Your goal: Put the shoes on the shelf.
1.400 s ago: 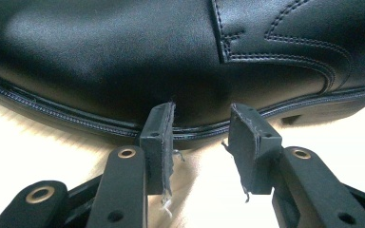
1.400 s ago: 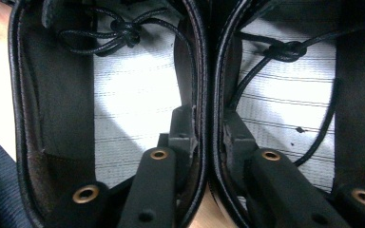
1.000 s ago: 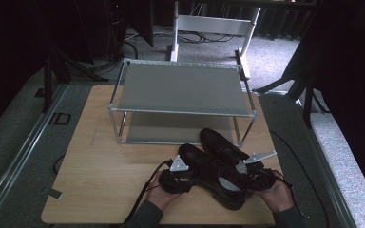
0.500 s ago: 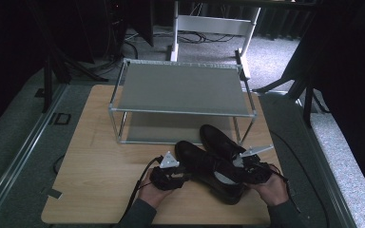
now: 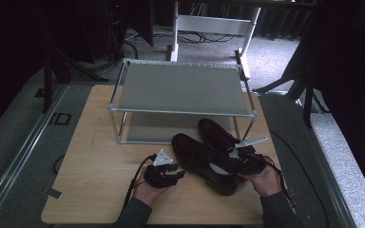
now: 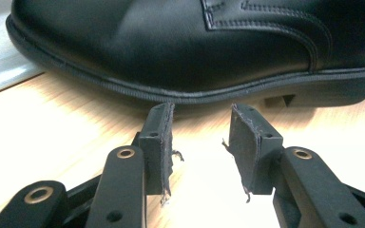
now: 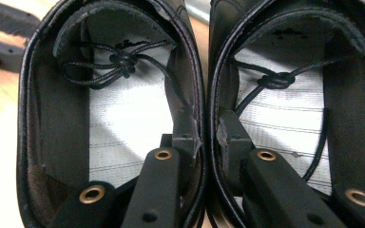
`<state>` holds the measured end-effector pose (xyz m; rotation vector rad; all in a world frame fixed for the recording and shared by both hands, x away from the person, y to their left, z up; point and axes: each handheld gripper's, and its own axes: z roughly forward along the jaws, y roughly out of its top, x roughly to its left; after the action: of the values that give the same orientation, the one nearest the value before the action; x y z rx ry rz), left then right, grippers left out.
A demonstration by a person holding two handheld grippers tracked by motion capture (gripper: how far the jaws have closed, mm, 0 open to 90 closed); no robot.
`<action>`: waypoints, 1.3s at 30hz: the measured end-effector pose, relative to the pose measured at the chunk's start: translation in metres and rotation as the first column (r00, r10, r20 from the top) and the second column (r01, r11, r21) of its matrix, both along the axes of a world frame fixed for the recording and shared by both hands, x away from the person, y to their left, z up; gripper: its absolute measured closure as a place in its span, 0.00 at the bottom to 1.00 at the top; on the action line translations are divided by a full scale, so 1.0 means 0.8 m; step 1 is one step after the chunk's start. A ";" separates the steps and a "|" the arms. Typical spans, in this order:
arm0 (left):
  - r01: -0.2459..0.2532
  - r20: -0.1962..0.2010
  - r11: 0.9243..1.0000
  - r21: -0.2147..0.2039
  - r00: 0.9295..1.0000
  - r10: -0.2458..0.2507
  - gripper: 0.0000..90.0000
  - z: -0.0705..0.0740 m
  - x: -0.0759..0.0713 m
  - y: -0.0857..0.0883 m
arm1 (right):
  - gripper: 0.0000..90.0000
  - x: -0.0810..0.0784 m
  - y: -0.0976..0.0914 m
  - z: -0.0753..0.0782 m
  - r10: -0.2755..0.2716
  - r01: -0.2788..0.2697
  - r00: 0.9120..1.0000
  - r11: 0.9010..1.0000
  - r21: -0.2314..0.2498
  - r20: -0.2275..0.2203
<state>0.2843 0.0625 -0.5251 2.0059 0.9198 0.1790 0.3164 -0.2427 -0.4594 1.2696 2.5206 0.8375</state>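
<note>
While two hands work at the near edge, two black shoes sit side by side on the table.

Nearest, the left tongs stand apart with nothing between them, just short of the closer shoe's sole. The right tongs are clamped on the shoes' two touching inner walls, one jaw inside each. Each shoe holds a knotted lace; toes are cut off there. Farther back stands one two-tier rack, its lower shelf partly hidden.

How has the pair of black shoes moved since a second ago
Yes. The black shoes have slid toward the shoe rack, toes now closer to its front legs.
</note>
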 end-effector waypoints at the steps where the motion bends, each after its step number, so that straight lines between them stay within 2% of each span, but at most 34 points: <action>1: -0.004 -0.001 1.000 0.002 1.000 0.004 0.67 0.000 0.001 0.002 | 0.89 0.002 0.001 0.001 -0.003 0.003 1.000 1.000 0.002 0.000; 21: -0.065 0.005 0.998 0.017 0.998 0.064 0.69 0.001 0.015 0.013 | 0.89 0.035 0.026 0.008 -0.046 0.045 0.999 0.998 0.048 0.023; 23: -0.078 0.006 0.997 0.016 0.997 0.078 0.71 0.001 0.017 0.012 | 0.89 0.039 0.028 0.008 -0.050 0.049 0.999 0.997 0.055 0.022; 29: -0.112 0.016 0.993 0.030 0.994 0.112 0.78 0.002 0.027 0.006 | 0.89 0.046 0.040 0.007 -0.060 0.059 0.997 0.998 0.033 0.038; 39: -0.176 0.052 0.981 0.084 0.984 0.172 1.00 0.010 0.045 -0.005 | 0.89 0.058 0.052 0.006 -0.089 0.086 0.995 0.995 0.059 0.047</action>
<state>0.3202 0.0582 -0.5174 1.9929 1.0754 0.3659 0.3625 -0.2010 -0.4547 1.3489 2.4007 0.9147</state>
